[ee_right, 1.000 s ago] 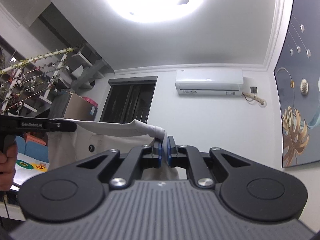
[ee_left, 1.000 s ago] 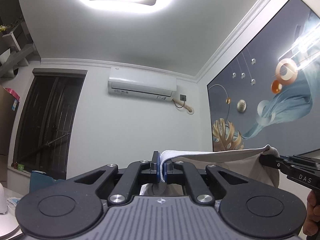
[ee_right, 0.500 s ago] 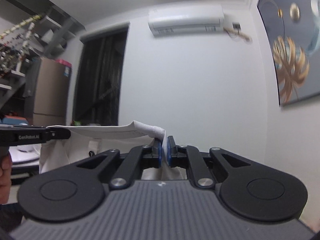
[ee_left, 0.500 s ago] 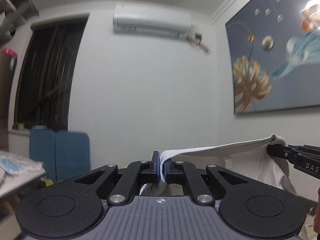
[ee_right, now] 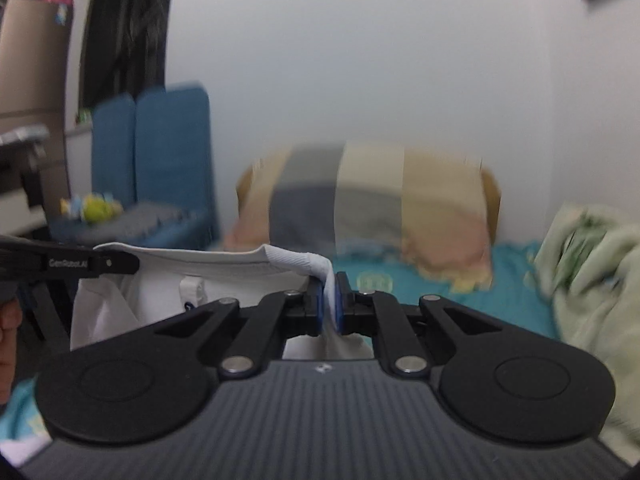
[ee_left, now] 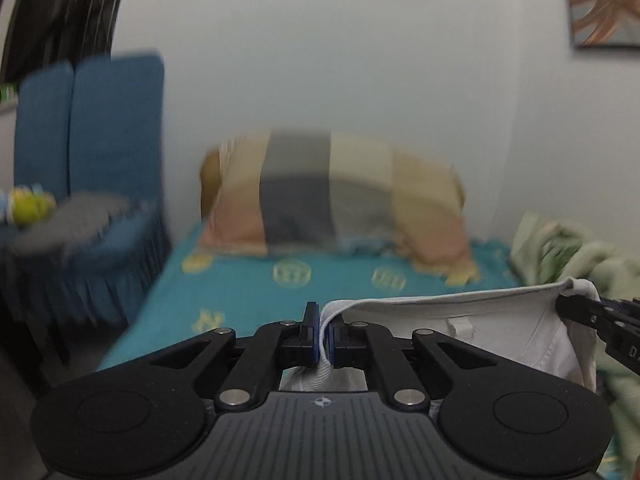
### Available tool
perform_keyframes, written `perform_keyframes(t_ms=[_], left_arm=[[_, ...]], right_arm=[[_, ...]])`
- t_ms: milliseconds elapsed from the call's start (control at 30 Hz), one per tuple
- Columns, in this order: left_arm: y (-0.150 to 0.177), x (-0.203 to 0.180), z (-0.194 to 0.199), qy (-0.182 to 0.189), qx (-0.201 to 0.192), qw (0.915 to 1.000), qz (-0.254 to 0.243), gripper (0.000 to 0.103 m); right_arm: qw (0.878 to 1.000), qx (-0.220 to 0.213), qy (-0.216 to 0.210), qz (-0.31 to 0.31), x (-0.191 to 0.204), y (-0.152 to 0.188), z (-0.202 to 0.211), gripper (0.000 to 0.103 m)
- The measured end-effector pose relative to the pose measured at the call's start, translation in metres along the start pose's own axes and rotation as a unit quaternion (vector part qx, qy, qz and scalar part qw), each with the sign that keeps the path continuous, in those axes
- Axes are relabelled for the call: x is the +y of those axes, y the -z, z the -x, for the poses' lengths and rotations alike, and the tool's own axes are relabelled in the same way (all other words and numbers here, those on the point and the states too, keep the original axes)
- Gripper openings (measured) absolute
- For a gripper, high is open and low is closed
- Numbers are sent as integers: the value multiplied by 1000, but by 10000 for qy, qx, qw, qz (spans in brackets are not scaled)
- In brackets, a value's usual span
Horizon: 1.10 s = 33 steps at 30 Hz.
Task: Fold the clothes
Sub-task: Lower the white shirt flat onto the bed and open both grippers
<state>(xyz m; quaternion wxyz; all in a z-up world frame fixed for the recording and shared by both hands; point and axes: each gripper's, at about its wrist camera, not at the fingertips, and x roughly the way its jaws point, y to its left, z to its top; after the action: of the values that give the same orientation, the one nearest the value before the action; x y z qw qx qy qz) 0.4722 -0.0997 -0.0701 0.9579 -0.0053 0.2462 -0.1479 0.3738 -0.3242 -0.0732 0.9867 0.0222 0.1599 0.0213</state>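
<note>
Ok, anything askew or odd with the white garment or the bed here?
Nothing alarming. The white garment is held evenly between left gripper and right gripper. Only a crumpled green blanket sits bunched on the bed.

Bed (ee_left: 248,292), teal patterned cover — patchwork pillow (ee_left: 332,196) at head, green blanket (ee_right: 592,280) bunched at side.

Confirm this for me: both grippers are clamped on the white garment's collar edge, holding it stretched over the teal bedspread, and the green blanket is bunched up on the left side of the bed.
One detail is off: the green blanket is bunched on the right side of the bed, as the right wrist view shows. The rest stands: the left gripper and right gripper are both clamped on the white garment, stretched over the teal bedspread.
</note>
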Motion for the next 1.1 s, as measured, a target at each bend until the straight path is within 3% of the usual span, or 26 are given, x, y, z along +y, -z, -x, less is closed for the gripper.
perform_keyframes(t_ms=[133, 267, 333, 367, 400, 433, 467, 500, 533, 633, 733, 867, 1100], left_arm=[[43, 19, -83, -27, 684, 9974, 218, 5], [63, 25, -118, 38, 1078, 9939, 221, 6], [65, 28, -120, 100, 1153, 9930, 217, 15], [65, 30, -119, 91, 1181, 9927, 230, 21], [63, 31, -114, 104, 1164, 9928, 245, 38], [60, 33, -107, 124, 1137, 9931, 260, 52], [57, 34, -100, 144, 1110, 9933, 276, 56], [54, 36, -93, 164, 1084, 9936, 291, 63], [51, 37, -82, 193, 1057, 9938, 302, 68], [32, 39, -31, 363, 862, 9947, 416, 77], [29, 47, 28, 485, 748, 9943, 585, 80], [43, 57, 112, 404, 660, 9933, 857, 80], [92, 89, 250, 301, 524, 9824, 1765, 80]], right_arm=[[9962, 785, -137, -361, -16, 47, -73, 9], [9863, 1299, -323, -962, -29, 67, -104, 11], [9811, 1451, -475, -1191, -33, 72, -110, 15], [9782, 1532, -538, -1294, -36, 72, -111, 21], [9754, 1599, -621, -1386, -38, 72, -111, 29], [9741, 1601, -697, -1434, -39, 70, -106, 48], [9740, 1562, -756, -1456, -38, 67, -100, 68], [9748, 1485, -803, -1455, -37, 64, -94, 75], [9761, 1405, -830, -1434, -35, 58, -85, 80], [9777, 1292, -842, -1422, -28, 38, -52, 81], [9796, 1157, -792, -1441, -20, 26, -4, 81], [9830, 1074, -703, -1315, -8, 25, 75, 81], [9855, 944, -729, -1204, 17, 32, 208, 81]])
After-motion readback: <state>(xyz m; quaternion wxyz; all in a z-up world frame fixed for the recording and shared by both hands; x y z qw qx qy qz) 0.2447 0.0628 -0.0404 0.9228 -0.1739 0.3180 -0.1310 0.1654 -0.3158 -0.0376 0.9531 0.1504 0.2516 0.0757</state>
